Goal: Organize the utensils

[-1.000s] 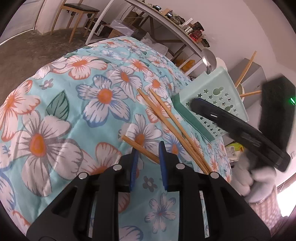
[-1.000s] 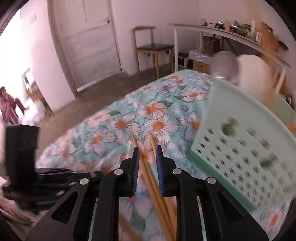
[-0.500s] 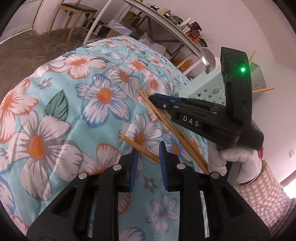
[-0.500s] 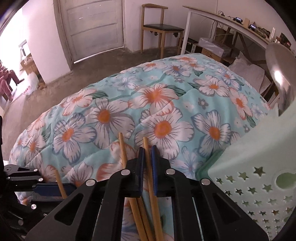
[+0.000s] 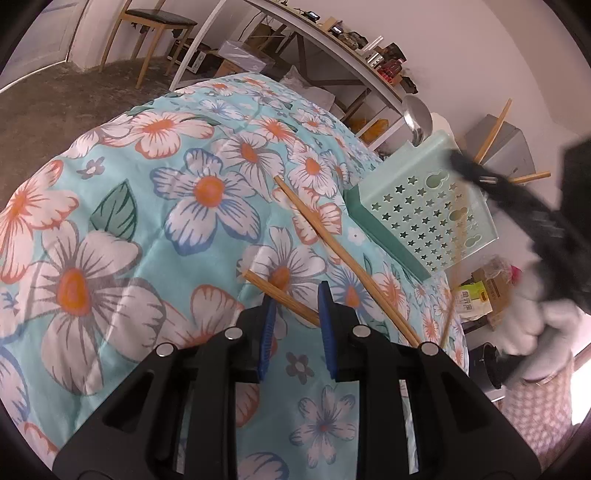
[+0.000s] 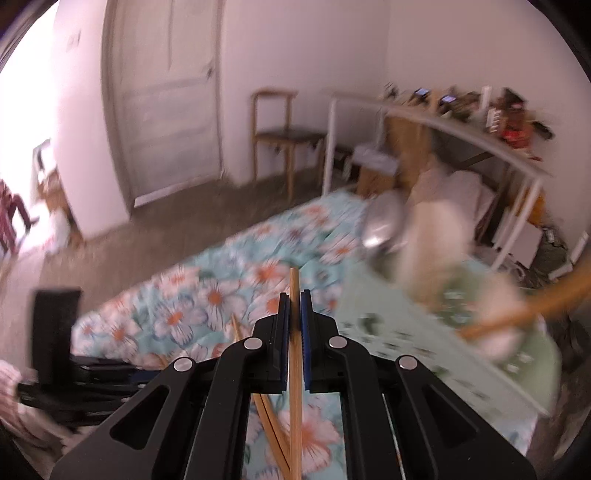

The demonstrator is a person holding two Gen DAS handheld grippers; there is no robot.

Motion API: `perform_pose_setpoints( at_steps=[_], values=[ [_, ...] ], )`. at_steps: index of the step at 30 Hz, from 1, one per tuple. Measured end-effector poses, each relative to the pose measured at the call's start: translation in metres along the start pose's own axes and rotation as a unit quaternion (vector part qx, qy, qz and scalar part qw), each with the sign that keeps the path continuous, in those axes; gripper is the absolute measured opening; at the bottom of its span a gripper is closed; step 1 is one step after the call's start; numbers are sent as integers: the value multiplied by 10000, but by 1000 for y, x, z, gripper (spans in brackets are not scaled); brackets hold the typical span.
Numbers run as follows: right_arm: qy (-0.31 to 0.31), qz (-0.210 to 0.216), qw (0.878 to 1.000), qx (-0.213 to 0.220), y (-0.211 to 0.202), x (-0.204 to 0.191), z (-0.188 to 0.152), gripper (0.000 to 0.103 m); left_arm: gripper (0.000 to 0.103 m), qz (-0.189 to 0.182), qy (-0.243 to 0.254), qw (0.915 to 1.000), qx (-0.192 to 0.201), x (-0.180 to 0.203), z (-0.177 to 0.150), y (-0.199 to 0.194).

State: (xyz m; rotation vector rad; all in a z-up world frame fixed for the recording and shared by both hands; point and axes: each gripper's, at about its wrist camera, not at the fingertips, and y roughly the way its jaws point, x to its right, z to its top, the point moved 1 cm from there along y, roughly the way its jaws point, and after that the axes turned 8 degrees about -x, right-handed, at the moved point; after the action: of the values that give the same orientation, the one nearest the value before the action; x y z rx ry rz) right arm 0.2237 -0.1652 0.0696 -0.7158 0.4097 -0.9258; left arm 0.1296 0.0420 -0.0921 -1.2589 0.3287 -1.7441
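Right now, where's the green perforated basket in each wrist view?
Left wrist: green basket sits right of centre, upper half, on the floral quilt.
Right wrist: blurred, at right below centre, beside the shut right gripper holding a chopstick.
Shared landmark: the wooden chair.

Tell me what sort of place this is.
Probably a lived-in bedroom or spare room: a floral quilt covers what looks like a bed, with a wooden chair, a cluttered shelf and a panelled door.
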Motion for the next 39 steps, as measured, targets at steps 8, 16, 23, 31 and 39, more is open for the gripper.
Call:
perform_pose_setpoints(
  at_steps=[8,16,23,31,39],
  values=[
    [903,-382,9895,1063,-111,34,-28,6,20,-46,110,9999,65,11,6,-11],
    [1633,-501,9704,1709,-163,60,-57,6,10,-469,468,9968,441,49,28,-50],
    [1812,-606,9566,2199,-196,75,-71,6,5,-957,1121,9846,945,104,55,-95],
    [1911,-570,9525,2300,-203,82,-83,6,5,-1268,2076,9529,1810,177,86,-150],
    [1981,-560,9489,2393,-210,88,-92,6,5,-818,2961,9134,2671,245,112,-157]
  ],
)
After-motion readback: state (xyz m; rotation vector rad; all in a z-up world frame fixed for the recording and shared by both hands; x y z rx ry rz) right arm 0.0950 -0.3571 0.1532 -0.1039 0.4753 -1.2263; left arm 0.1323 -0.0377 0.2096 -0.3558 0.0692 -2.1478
